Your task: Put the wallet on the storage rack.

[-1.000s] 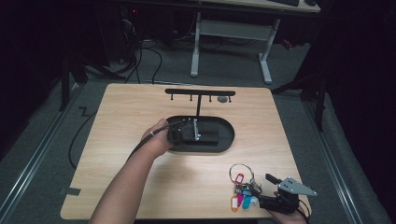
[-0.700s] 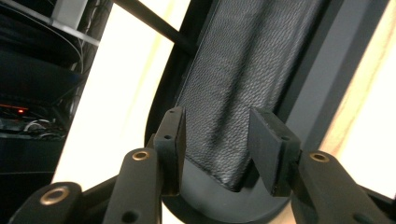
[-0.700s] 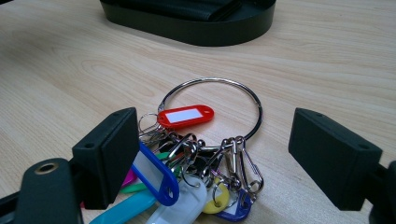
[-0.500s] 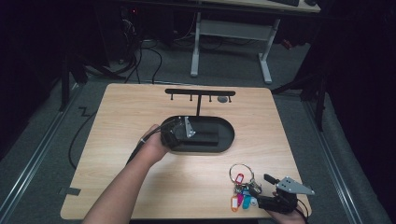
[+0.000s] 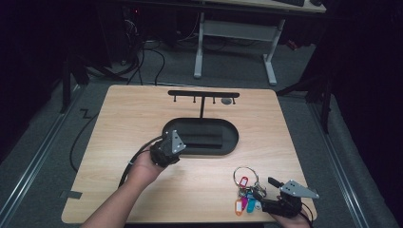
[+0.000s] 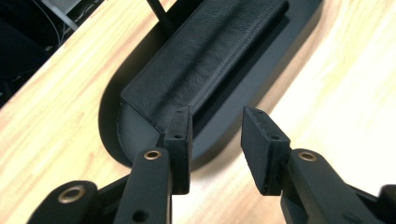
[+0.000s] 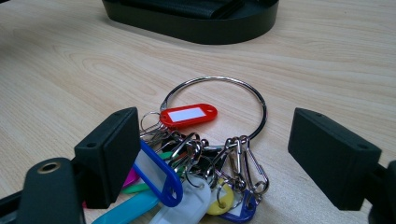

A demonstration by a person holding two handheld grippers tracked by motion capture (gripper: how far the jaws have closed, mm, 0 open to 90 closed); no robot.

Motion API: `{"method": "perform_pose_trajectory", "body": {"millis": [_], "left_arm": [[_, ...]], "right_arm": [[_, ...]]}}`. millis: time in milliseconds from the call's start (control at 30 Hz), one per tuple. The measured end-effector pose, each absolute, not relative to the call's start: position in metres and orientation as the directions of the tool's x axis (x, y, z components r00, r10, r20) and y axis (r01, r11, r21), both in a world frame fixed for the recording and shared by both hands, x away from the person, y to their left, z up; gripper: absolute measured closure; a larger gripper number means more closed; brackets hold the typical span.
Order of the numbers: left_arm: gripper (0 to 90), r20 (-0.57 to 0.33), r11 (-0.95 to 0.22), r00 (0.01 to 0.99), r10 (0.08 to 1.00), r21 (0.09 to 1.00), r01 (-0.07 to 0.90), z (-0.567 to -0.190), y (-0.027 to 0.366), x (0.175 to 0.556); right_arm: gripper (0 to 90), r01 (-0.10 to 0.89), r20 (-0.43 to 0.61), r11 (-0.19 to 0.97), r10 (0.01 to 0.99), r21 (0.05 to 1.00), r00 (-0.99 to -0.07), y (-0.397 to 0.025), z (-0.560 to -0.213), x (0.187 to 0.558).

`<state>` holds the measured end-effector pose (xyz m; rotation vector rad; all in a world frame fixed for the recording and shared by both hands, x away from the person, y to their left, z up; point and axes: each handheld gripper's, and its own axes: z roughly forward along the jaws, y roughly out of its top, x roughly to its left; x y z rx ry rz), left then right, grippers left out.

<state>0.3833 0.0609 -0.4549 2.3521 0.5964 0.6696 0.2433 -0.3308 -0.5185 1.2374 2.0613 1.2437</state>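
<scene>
Steel key ring [image 7: 212,109] lies dead centre between the wide-open, empty right gripper [image 7: 233,154], tags trailing toward the frame's bottom.

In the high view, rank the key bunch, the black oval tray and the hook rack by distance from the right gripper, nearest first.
1. Key bunch: just left of the right gripper, at the near edge.
2. Black oval tray: mid-table, up and left.
3. Hook rack: far edge, behind the tray.
</scene>
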Motion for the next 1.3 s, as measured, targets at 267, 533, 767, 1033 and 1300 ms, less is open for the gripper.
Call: {"method": "perform_pose_trajectory", "body": {"millis": [267, 533, 767, 1033, 1300], "left_arm": [[57.0, 0.247, -0.631, 0.749, 0.615, 0.723, 0.280, -0.470, 0.095, 0.355], [55.1, 0.157, -0.571, 0.756, 0.636, 0.754, 0.324, -0.481, 0.128, 0.324], [47.8, 0.118, -0.527, 0.736, 0.667, 0.772, 0.354, -0.493, 0.159, 0.300], [40.6, -0.007, -0.381, 0.682, 0.732, 0.824, 0.418, -0.511, 0.195, 0.288], [40.0, 0.001, -0.401, 0.716, 0.699, 0.828, 0.391, -0.513, 0.198, 0.283]], "right_arm": [[18.1, 0.475, 0.074, 0.207, 0.859, 0.855, -0.507, -0.329, -0.520, 0.244], [19.1, 0.473, 0.068, 0.206, 0.864, 0.857, -0.499, -0.328, -0.521, 0.244], [23.2, 0.488, 0.079, 0.205, 0.863, 0.848, -0.498, -0.326, -0.519, 0.243], [23.1, 0.502, 0.095, 0.177, 0.878, 0.846, -0.470, -0.328, -0.519, 0.244], [31.0, 0.536, 0.075, 0.208, 0.885, 0.818, -0.459, -0.321, -0.504, 0.257]]}}
